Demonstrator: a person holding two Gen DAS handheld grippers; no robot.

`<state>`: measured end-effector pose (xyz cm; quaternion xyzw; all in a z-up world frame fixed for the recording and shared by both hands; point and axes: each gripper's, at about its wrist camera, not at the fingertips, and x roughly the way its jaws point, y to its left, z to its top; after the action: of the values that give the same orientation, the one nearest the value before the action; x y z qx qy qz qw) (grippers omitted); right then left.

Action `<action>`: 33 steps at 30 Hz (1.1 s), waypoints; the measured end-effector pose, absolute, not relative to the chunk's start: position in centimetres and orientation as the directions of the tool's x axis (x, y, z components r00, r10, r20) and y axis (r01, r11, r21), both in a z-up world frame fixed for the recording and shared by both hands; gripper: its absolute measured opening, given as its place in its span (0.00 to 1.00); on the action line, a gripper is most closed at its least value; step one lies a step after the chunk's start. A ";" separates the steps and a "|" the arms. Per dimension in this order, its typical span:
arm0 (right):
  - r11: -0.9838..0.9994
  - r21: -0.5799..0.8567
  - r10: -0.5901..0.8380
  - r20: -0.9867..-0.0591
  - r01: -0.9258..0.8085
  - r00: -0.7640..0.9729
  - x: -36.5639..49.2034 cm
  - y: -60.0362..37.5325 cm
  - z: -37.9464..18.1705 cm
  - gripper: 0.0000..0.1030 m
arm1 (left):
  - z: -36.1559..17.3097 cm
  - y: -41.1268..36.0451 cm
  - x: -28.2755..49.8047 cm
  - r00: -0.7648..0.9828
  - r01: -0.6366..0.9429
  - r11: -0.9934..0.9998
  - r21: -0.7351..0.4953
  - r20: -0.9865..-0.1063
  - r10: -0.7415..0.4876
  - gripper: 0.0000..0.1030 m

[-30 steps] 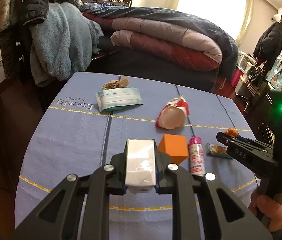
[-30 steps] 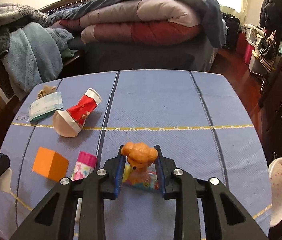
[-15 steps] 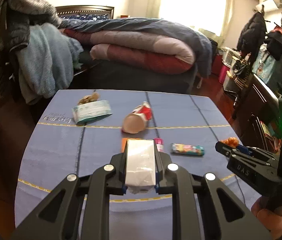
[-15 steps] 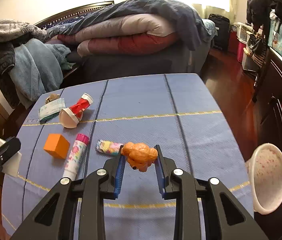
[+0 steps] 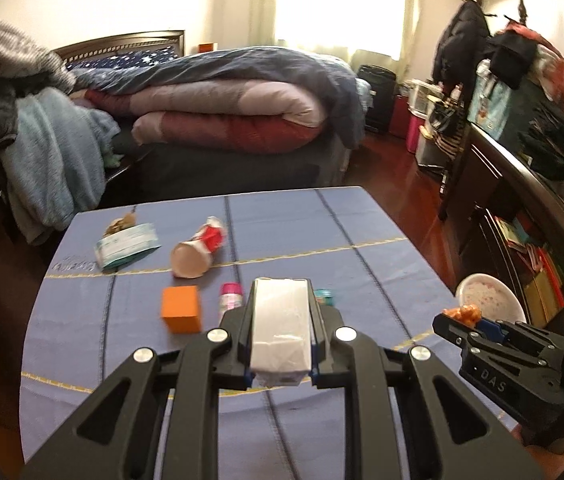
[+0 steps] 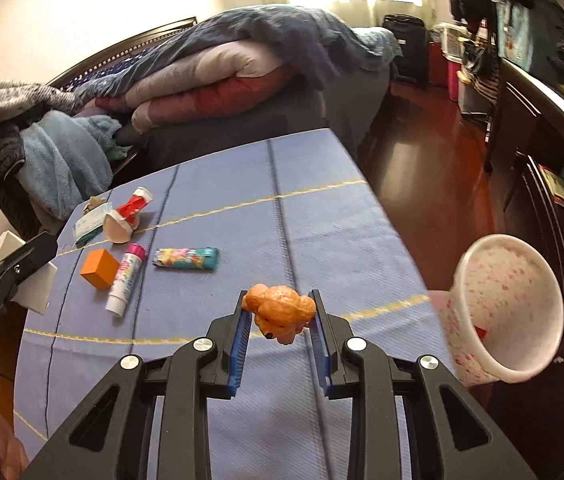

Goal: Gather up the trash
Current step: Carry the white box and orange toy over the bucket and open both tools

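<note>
Holding a white carton clenched in our left gripper, long axis pointing away from us, above the near edge of the blue table. Our right gripper clamps a crumpled orange wrapper near the table's right edge. A speckled white bin sits just right of it; something red shows inside.
</note>
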<state>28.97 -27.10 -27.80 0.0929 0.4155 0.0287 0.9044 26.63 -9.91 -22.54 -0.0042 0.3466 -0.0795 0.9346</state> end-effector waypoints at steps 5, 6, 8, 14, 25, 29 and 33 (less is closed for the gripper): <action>0.976 0.205 0.105 -0.735 0.071 0.670 27.4 -30.2 -27.5 0.28 | -22.3 -13.7 26.5 0.738 0.218 0.975 -0.041 -0.647 -0.192 0.19; 0.975 0.207 0.100 -0.733 0.081 0.673 27.1 -30.7 -27.6 0.28 | -22.3 -14.6 26.5 0.736 0.233 0.972 -0.037 -0.646 -0.201 0.19; 0.971 0.213 0.083 -0.728 0.109 0.680 26.5 -32.3 -27.5 0.28 | -22.3 -16.4 26.5 0.730 0.270 0.962 -0.028 -0.646 -0.224 0.19; 0.953 0.220 0.014 -0.717 0.207 0.697 24.8 -37.1 -27.6 0.28 | -22.5 -22.5 26.7 0.698 0.388 0.921 -0.011 -0.649 -0.302 0.19; 0.886 0.201 -0.143 -0.739 0.418 0.658 22.7 -46.8 -29.7 0.28 | -25.3 -34.4 27.6 0.587 0.588 0.809 -0.014 -0.681 -0.438 0.19; 0.854 0.197 -0.183 -0.751 0.481 0.634 22.4 -49.9 -30.7 0.28 | -26.5 -38.2 28.5 0.542 0.636 0.771 -0.026 -0.695 -0.471 0.19; 0.832 0.192 -0.208 -0.761 0.520 0.614 22.7 -52.2 -31.8 0.28 | -27.5 -40.6 29.6 0.507 0.656 0.753 -0.056 -0.705 -0.495 0.19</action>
<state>22.67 -52.22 -31.82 0.2017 0.3868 -0.2080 0.8755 29.63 -40.58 -27.51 0.1099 0.3669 -0.3341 0.8612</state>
